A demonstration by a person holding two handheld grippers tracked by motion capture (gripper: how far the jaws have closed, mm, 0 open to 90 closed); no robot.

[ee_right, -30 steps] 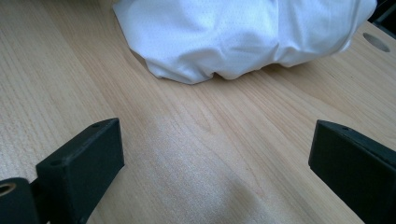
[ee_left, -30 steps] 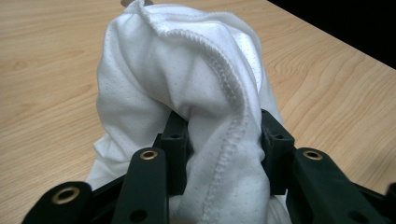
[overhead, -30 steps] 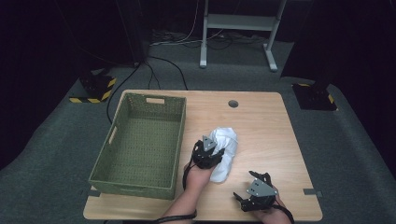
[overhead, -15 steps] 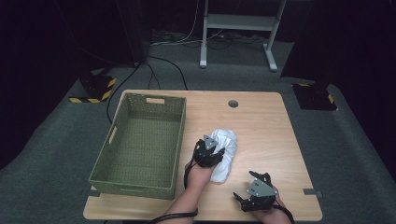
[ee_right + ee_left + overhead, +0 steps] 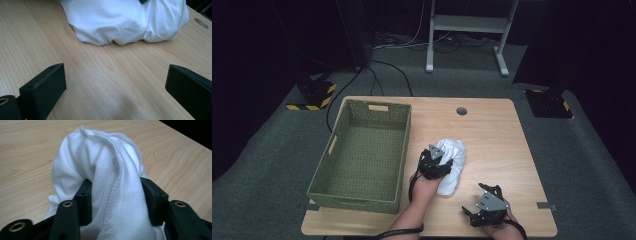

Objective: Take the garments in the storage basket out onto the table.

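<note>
A crumpled white cloth (image 5: 453,167) lies on the wooden table (image 5: 492,130), just right of a green woven basket (image 5: 362,150). My left gripper (image 5: 443,161) sits on the cloth's left side. In the left gripper view the two black jaws of the left gripper (image 5: 117,200) are shut on a raised fold of the white cloth (image 5: 100,162). My right gripper (image 5: 474,199) rests near the front edge, to the right of and nearer than the cloth. In the right gripper view the right gripper (image 5: 115,82) stands wide open over bare wood, with the cloth (image 5: 125,20) ahead and apart from it.
The basket has nothing in it and fills the table's left half. A round cable hole (image 5: 461,111) sits near the far edge. Bare wood lies right of the cloth. Beyond the table are a white frame (image 5: 467,30) and floor cables.
</note>
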